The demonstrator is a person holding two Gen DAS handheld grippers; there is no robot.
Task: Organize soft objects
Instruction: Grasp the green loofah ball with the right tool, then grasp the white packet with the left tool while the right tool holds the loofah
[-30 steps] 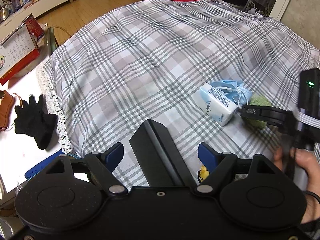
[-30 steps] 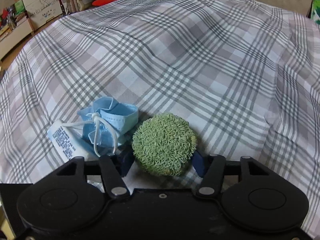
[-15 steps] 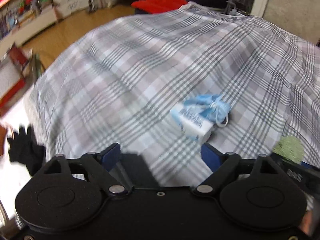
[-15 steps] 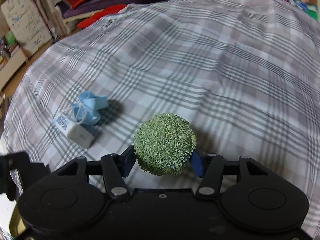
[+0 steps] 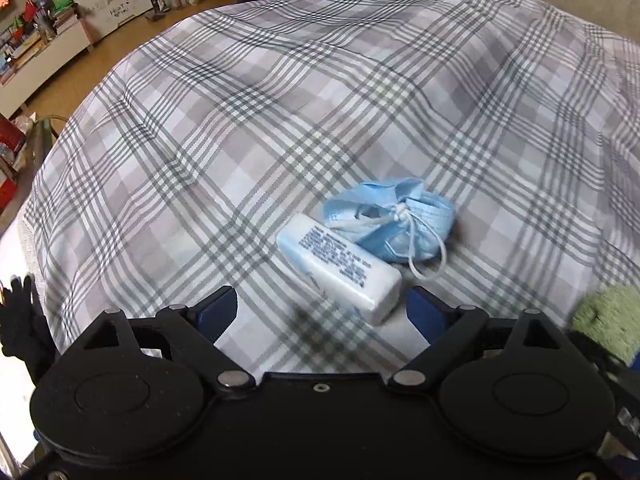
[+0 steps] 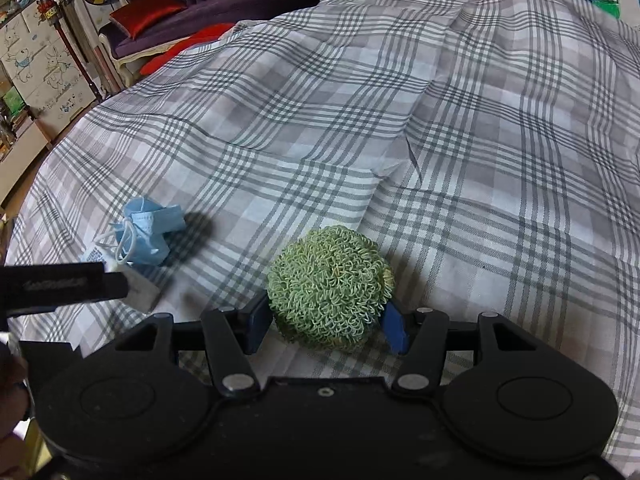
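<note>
softly looped round green scrubber point(image 6: 329, 286), crumpled blue mask point(image 6: 149, 232).

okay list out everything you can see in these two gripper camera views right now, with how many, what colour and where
plaid cloth: one, grey and white, covering the whole surface
face mask: one, light blue, bunched, mid-cloth, touching the tissue pack
tissue pack: one, white with blue print, in front of the left gripper
scrubber pad: one, green, looped, round, between the right gripper's pads
glove: one, black, off the cloth's left edge
cushion: one, red, on a purple sofa behind
left gripper: black, blue pads, just been opening, nothing between
right gripper: black, blue pads, clamped on the scrubber pad
</note>
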